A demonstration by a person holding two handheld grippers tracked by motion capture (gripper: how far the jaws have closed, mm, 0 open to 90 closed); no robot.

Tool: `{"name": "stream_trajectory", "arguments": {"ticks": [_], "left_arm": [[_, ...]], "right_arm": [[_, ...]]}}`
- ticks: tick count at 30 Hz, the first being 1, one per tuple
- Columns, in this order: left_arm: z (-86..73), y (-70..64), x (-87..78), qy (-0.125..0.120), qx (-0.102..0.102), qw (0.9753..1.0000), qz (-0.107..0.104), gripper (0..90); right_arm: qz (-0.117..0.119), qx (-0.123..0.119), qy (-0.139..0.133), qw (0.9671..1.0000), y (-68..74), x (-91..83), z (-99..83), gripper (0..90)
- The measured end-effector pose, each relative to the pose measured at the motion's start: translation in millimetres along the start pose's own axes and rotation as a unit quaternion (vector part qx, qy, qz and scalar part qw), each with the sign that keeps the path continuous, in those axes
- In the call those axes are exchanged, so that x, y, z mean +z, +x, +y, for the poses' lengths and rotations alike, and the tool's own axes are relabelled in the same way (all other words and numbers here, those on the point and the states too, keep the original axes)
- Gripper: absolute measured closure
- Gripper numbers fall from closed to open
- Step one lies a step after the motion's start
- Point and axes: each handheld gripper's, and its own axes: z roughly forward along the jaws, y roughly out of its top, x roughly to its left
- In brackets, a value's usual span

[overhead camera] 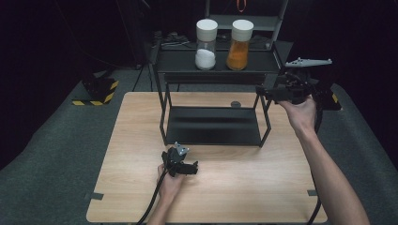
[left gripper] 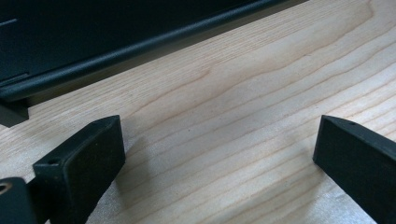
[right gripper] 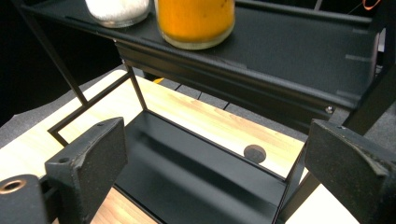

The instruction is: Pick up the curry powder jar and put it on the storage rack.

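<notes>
Orange-filled jar (overhead camera: 240, 45) on top shelf of black rack (overhead camera: 213, 60), just beside white-filled jar (overhead camera: 206, 45), both capped white. Right gripper (overhead camera: 263, 92) raised at rack's right end, jaws wide apart, empty, nearest orange jar. Judgement: approach level, straddle glass below cap, keep clear of neighbour. Left gripper (overhead camera: 191, 167) idle low over wooden table (overhead camera: 141, 140), jaws apart. Dark surroundings, grey carpet.

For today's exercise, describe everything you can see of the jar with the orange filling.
The orange jar is a clear, glass-like cylinder with a broad white lid, roughly two-thirds full of orange powder or grains. It stands upright on the black rack's top shelf, right of the white-filled jar, apart from it. The right gripper is raised nearby, jaws open, not touching.
</notes>
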Motion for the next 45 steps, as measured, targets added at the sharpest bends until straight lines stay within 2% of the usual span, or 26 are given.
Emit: {"name": "stream_trajectory", "arguments": {"ticks": [8, 20, 45], "left_arm": [[0.0, 0.0, 0.0, 0.0, 0.0, 1.0, 0.0, 1.9], [0.0, 0.0, 0.0, 0.0, 0.0, 1.0, 0.0, 1.9], [-0.1, -0.1, 0.0, 0.0, 0.0, 1.0, 0.0, 1.9]], "right_arm": [[0.001, 0.011, 0.002, 0.9999, -6.5, 2.2, -18.1, 5.6], [-0.006, 0.007, 0.002, 1.0, -6.0, 0.7, -39.7, 5.6], [0.0, 0.022, 0.016, 0.9996, -11.7, 16.9, -87.1, 5.7]]}}
